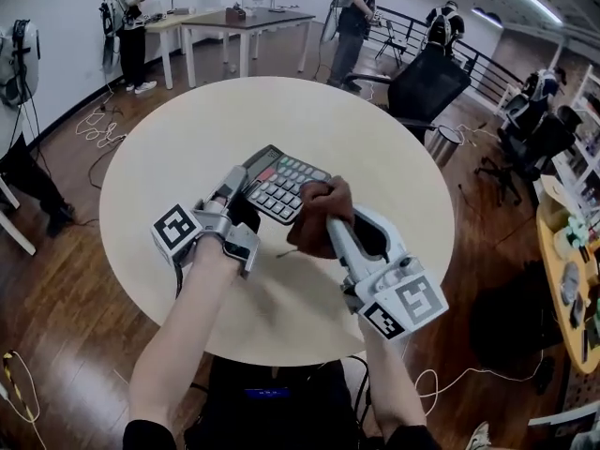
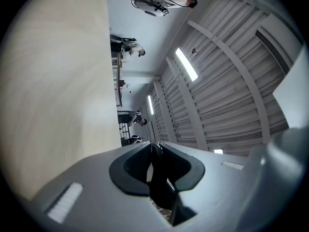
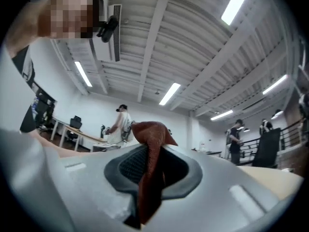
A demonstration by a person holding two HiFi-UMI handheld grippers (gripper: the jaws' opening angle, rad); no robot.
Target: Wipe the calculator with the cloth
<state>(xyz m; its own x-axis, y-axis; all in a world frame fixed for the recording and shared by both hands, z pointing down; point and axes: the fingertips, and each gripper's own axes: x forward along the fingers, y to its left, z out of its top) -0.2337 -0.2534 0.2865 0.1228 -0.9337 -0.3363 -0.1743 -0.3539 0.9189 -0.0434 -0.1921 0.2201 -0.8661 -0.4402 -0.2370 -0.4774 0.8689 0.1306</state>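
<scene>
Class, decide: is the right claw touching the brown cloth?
Touching. The right gripper view shows the brown cloth pinched between the jaws of the right claw, which are closed on it.

The calculator (image 1: 281,184), a dark grey desk model with rows of pale grey keys and one red key, was tilted with its keypad facing up, its near left corner clamped between the closed jaws of the left gripper (image 1: 231,195). The cloth (image 1: 319,216), reddish brown and bunched into a wad, was pinched in the jaws of the right gripper (image 1: 334,225) and lay against the calculator's near right edge.
</scene>
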